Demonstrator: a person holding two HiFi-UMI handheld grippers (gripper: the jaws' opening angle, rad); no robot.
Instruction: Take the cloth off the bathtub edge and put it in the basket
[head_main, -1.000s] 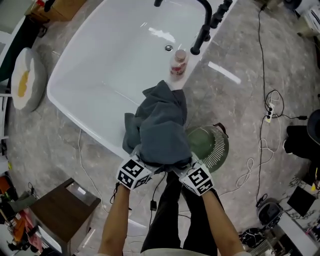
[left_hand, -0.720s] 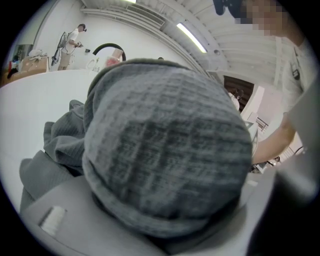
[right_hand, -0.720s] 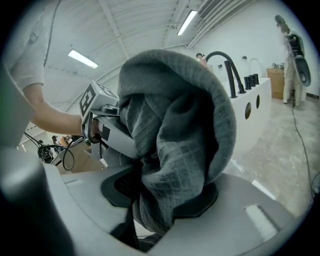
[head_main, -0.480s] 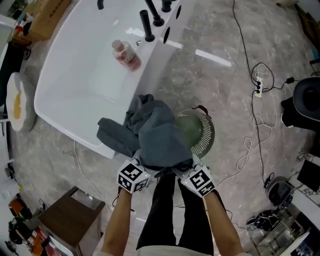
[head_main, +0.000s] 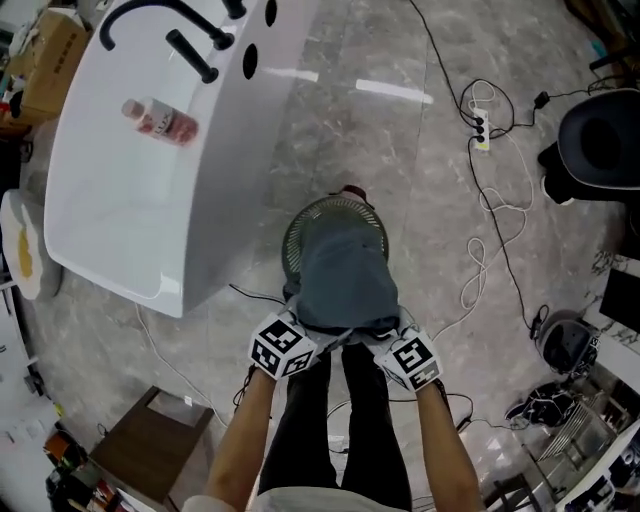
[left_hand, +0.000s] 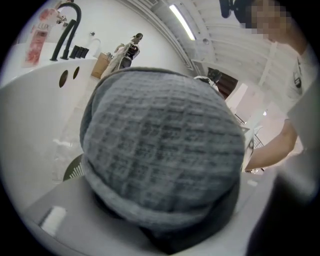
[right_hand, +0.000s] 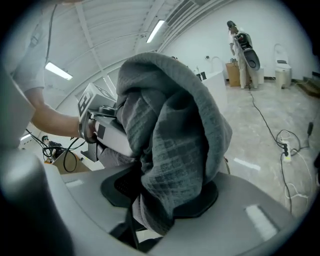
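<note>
Grip: I see 2 pinches on the cloth (head_main: 340, 282), by the left gripper (head_main: 303, 328) and the right gripper (head_main: 386, 333).
Position: cloth hangs over the basket (head_main: 298, 226).
Clearance: bathtub (head_main: 130, 205) edge to the left, apart from the basket; cables (head_main: 488, 252) to the right.

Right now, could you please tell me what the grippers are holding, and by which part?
Both hold the grey cloth: the left gripper and the right gripper each clamp a bunch at its end nearest the person.
</note>
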